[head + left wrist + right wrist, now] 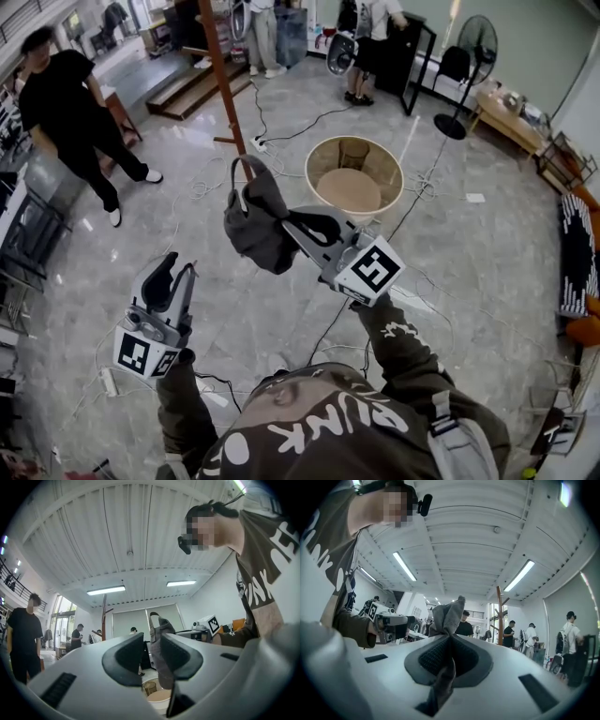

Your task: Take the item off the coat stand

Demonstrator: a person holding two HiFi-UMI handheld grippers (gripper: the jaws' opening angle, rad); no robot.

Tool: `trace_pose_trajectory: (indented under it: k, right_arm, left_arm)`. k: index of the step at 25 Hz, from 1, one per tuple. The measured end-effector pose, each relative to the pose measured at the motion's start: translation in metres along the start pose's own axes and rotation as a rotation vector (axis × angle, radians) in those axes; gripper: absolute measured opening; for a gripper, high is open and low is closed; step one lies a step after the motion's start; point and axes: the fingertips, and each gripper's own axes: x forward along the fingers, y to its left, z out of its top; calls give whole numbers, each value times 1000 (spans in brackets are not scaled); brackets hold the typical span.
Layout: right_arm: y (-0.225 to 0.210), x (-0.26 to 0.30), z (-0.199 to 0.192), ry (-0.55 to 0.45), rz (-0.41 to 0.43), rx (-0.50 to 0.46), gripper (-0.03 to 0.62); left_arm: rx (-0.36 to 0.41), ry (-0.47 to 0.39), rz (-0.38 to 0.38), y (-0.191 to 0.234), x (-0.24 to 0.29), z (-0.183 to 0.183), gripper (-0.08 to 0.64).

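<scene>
1. The right gripper (449,656) is clamped shut on a grey cloth (449,613). The fabric is pinched between the pads, bunching above them and trailing below.
2. In the head view the cloth (258,225) hangs from the right gripper (298,225) clear of the floor. It is off the stand (220,66), which rises well beyond the gripper, so the removal itself looks done.
3. A grip this tight on thin fabric likely serves to stop it slipping while it is carried.
4. The left gripper (173,272) is held low beside the right gripper and nearer the person. Its jaws (152,653) are apart with nothing between them, and the cloth seen through the gap is farther off.
5. Just beyond the right gripper sits a round tub (323,150), its beige bottom bare. A small basket (353,152) shows within its rim; whether it stands inside or behind the tub is unclear.
6. The tub seems a likely drop point.
</scene>
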Motion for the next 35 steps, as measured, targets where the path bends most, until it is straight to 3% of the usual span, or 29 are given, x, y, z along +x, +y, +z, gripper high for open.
trace_pose_trajectory:
  k: [35]
  right_arm:
    - [-16, 7, 2, 2, -22, -38, 25]
  left_arm:
    - [17, -11, -38, 1, 10, 2, 114]
